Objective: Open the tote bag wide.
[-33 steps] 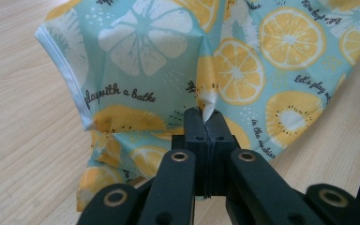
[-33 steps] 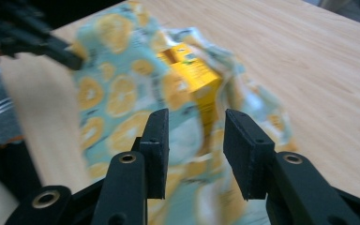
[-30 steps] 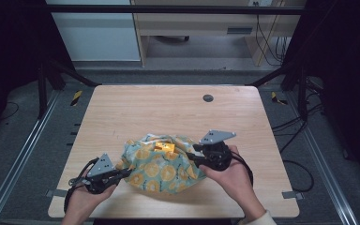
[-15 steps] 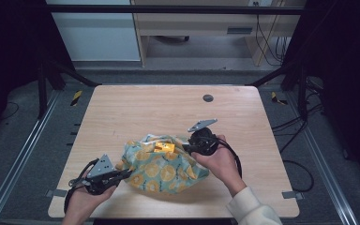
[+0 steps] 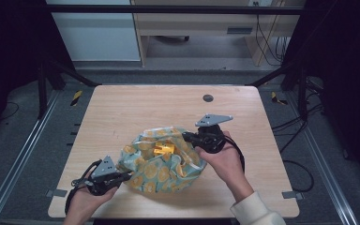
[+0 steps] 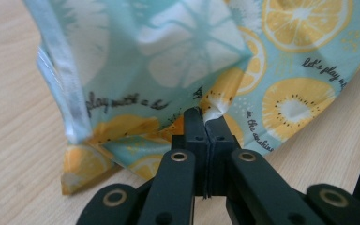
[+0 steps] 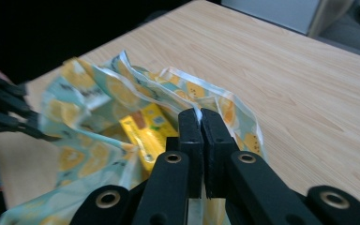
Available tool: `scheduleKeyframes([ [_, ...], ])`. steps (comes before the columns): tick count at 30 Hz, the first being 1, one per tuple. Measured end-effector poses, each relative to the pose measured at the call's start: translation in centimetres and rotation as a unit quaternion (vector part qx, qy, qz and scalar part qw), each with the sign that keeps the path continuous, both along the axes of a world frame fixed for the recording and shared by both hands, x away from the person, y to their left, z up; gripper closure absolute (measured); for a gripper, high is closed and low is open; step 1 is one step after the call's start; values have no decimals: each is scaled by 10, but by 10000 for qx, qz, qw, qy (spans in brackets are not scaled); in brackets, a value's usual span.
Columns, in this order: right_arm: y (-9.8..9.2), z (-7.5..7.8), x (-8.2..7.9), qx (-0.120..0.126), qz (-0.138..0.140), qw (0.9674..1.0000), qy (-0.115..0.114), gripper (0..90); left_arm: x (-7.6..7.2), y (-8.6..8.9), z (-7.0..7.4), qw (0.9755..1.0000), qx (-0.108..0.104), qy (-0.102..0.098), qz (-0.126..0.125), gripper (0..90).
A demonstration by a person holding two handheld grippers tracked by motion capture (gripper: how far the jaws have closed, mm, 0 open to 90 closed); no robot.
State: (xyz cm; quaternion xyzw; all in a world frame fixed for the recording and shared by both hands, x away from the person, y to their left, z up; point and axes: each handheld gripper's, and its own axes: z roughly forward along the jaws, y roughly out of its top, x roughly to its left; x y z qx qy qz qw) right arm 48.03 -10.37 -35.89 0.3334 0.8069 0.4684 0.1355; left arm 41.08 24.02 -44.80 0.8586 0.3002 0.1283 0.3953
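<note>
A light-blue cloth printed with lemon slices (image 5: pixel 161 161) lies bunched on the wooden table (image 5: pixel 150 105), wrapped around a yellow packet (image 5: pixel 163 150). My left gripper (image 5: pixel 124 174) is shut on the cloth's near-left edge (image 6: pixel 215 105). At the cloth's right side my right gripper (image 5: pixel 187 136) is shut on another edge (image 7: pixel 198 114), lifted above the table. Under the raised fold, the yellow packet (image 7: pixel 147 129) lies inside the cloth. The left gripper (image 7: pixel 9 117) appears blurred at far left in the right gripper view.
A small dark round hole (image 5: pixel 208 98) sits near the table's far edge. Bare wood spreads behind and to both sides of the cloth. Cables (image 5: pixel 236 150) trail from the grippers. Dark frame posts and floor surround the table.
My right gripper has moved left and away from me, pulling its edge of the cloth up over the bundle. The left gripper has stayed put.
</note>
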Motion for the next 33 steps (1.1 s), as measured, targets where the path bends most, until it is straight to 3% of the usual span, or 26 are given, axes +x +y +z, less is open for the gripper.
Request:
scheduleKeyframes([
  [4, 5, 9, -12, -64, 230, 9997, -99, 885, 2, 2, 1, 9998, 83, 185, -28, 889],
  [8, 8, 11, -17, -145, 265, 9994, -186, 885, 3, 3, 3, 9995, 170, 281, -29, 837],
  [10, 8, 11, -17, -149, 265, 9994, -169, 887, 3, 5, 7, 9994, 209, 281, 15, 754],
  [12, 7, 10, -17, -143, 269, 9994, -180, 888, 2, 8, 16, 9994, 252, 176, 129, 601],
  [15, 6, 10, -17, -157, 260, 9994, -170, 888, 1, 13, 27, 9995, 222, 95, 209, 516],
  [22, 3, 9, -15, -167, 200, 9996, -132, 888, -1, 21, 51, 9998, 40, -85, 193, 471],
  [27, 1, 7, -14, -204, 166, 9996, -106, 888, 10, 21, 70, 9992, 160, -235, 271, 461],
  [33, 2, 5, -10, -203, 130, 9997, -63, 887, 32, 8, 92, 9984, 417, -319, 200, 473],
])
